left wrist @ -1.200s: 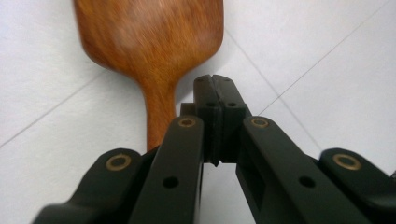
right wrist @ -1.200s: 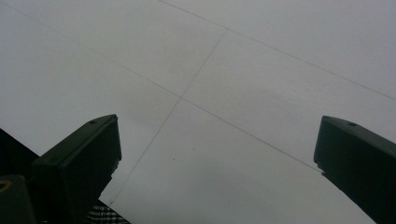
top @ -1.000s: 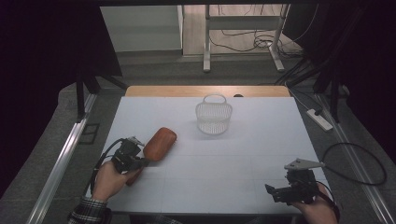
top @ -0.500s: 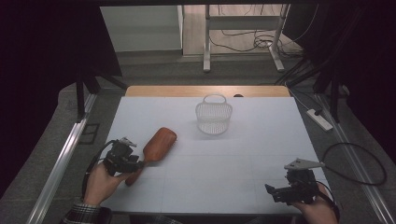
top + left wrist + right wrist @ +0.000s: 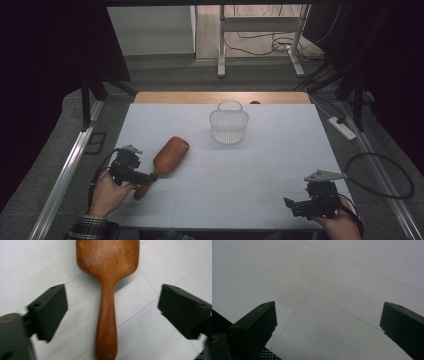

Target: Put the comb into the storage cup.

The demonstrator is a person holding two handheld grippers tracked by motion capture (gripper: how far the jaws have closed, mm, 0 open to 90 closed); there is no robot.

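A brown wooden paddle brush point(image 5: 167, 157) lies flat on the white table point(image 5: 260, 165) at the left, its handle toward the person. My left gripper point(image 5: 146, 177) hovers over that handle; its jaws have just been opening. In the left gripper view the handle point(image 5: 106, 322) lies between the wide-apart jaws, and neither pad touches it. A white mesh basket point(image 5: 229, 123) with a hoop handle stands upright at the table's back middle. My right gripper point(image 5: 292, 205) rests open near the front right edge, with bare table point(image 5: 332, 290) between its jaws.
Metal rails run along both sides of the table. A power strip point(image 5: 342, 127) and loose cables lie on the floor at the right. Desk legs and more cables stand beyond the far edge. A plaid sleeve point(image 5: 92, 226) shows at the bottom left.
The left gripper has let go of the brush handle and drawn back toward the person, jaws now wide. The brush lies a little farther left and nearer. The right gripper has not moved.
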